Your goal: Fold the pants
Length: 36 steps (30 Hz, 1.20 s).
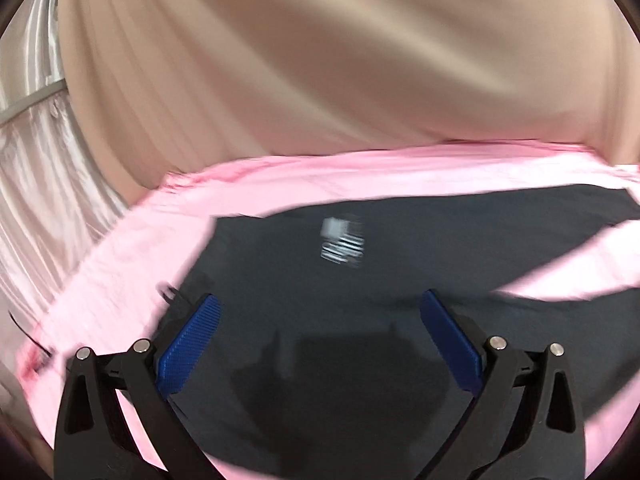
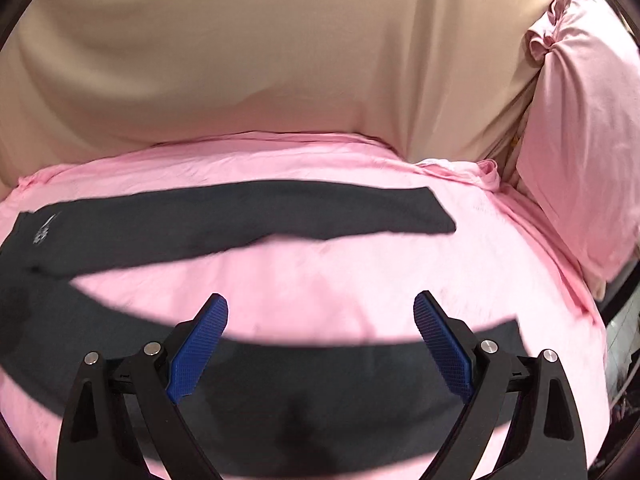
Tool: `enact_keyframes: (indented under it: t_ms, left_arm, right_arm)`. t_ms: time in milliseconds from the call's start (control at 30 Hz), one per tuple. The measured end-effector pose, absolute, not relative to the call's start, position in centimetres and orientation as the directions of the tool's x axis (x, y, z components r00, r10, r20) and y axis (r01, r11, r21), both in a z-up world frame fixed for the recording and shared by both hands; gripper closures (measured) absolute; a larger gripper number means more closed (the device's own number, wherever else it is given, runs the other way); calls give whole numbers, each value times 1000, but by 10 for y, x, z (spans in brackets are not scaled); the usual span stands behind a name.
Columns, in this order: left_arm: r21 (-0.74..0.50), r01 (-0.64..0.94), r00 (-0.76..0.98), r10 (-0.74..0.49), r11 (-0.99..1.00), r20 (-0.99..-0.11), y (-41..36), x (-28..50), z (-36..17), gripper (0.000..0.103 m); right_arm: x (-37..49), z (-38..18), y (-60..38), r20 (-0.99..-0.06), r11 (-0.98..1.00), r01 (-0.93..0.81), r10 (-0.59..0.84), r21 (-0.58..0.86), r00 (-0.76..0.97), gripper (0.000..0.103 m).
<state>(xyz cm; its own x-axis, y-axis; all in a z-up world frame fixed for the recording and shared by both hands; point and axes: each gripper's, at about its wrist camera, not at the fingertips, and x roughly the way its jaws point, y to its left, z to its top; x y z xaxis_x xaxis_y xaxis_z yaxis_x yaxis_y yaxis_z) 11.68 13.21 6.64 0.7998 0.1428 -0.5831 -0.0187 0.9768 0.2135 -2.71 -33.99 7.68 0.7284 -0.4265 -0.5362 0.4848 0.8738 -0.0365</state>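
Dark grey pants (image 1: 360, 280) lie spread flat on a pink bedsheet (image 1: 120, 256). In the left wrist view a white printed label (image 1: 342, 242) shows on the waist part. My left gripper (image 1: 320, 304) hovers open above that part, its blue pads (image 1: 188, 344) wide apart with nothing between them. In the right wrist view the two legs split: the far leg (image 2: 248, 212) runs right across the sheet and the near leg (image 2: 340, 384) passes under my right gripper (image 2: 320, 306). That gripper is open too, its blue pads (image 2: 440, 344) holding nothing.
A beige curtain (image 2: 240, 60) hangs behind the bed. A pink pillow (image 2: 576, 152) leans at the right end of the pink bedsheet (image 2: 320, 264). In the left wrist view a pale shiny curtain (image 1: 36, 152) hangs at the far left, beyond the bed's edge.
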Motion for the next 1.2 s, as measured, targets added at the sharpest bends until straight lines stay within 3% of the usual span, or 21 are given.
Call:
enact_keyframes:
  t_ms: [133,200,300,533,633,700,733,767,833,867,967,1200]
  left_arm:
    - [110,-60,694,121,992,-710,201,214,58,5]
    - [86,-152,672,167,985,-721,228,250,55,5]
    - [25,-164,631,124,986,-765,262,306,47,5]
    - [80,-252,480,196,964,-855,306,388,-3,5]
    - [28,-273,468,158,962,-869,317,391,-18,11]
    - [-30,-263,478,104,964,-872,320,391,-21,22]
    - [-34,-259,485,100,965,-869,318,391,-20,32]
    - [-47,-241,495,81,969,-865,312,390,-18,49]
    - [-47,-223,500,73,974,-863,306,388,-14,63]
    - [-42,-210,505,72,977,-860,301,385,-11,68]
    - [-46,-190,543,66,981,-837,292,364,11,74]
    - [-135,-112,661,-28,984,-749,296,269,88,75]
  right_arm:
    - [17,79,-432,-597,845,534,-420,17,684,13]
    - [36,79,-469,-607,825,564,-433,30,666,13]
    - [64,75,-513,-632,812,580,-412,72,656,13]
    - [113,56,-555,-694,814,574,-361,91,623,11]
    - [132,44,-559,-729,816,572,-345,77,591,11]
    - [139,38,-558,-738,819,570,-346,63,579,13]
    - [143,36,-554,-735,826,560,-346,56,584,18]
    - [145,36,-549,-727,838,544,-346,43,592,40]
    - [145,38,-541,-714,849,528,-354,26,604,76]
    - [144,39,-540,-718,851,522,-334,48,610,101]
    - [127,52,-532,-682,855,514,-339,63,648,102]
    - [25,108,-501,-531,882,456,-330,121,780,102]
